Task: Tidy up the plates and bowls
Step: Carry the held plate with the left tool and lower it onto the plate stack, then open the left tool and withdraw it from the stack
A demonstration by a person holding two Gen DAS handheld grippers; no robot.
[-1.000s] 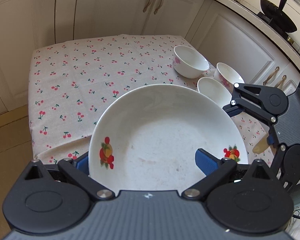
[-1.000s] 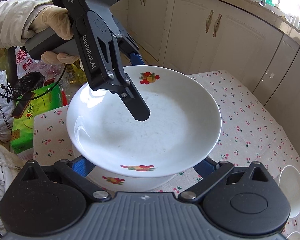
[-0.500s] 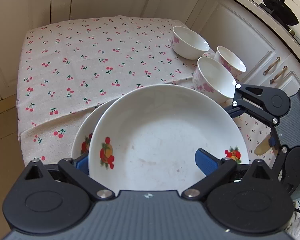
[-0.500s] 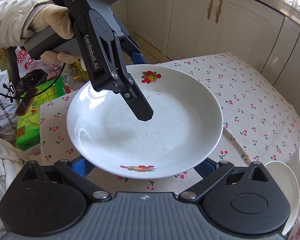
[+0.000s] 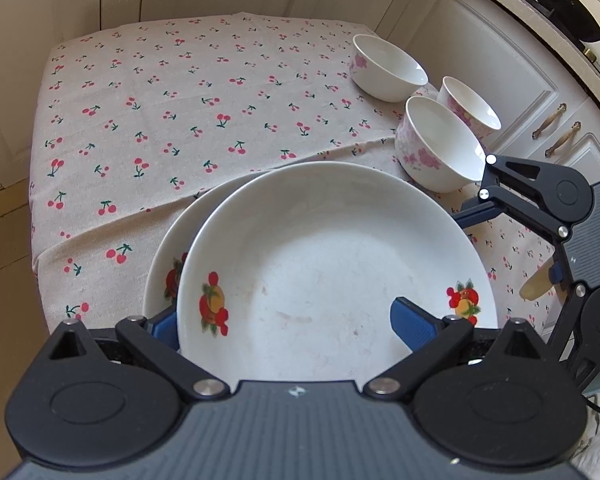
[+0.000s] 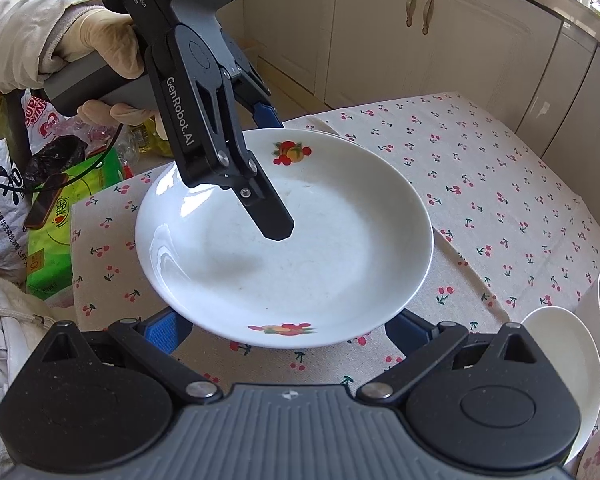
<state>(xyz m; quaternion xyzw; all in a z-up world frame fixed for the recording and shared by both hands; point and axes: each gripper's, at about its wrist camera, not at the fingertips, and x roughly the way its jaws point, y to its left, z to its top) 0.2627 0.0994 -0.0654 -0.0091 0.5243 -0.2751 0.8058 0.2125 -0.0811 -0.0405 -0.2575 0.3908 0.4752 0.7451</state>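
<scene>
A cherry-print tablecloth (image 5: 188, 120) covers the table, bearing three bowls (image 5: 388, 68) and a lower plate (image 5: 168, 256).

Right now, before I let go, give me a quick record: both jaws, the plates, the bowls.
left gripper: jaws shut on the fruit-print plate, one finger above the rim, one below
right gripper: jaws open, fingers low on either side of that plate, not gripping
fruit-print plate: over the second plate, slightly offset; cannot tell if seated
second plate: on the cherry tablecloth, near a corner
bowls: three, pink-flowered, upright, unstacked, clustered by the table edge
</scene>
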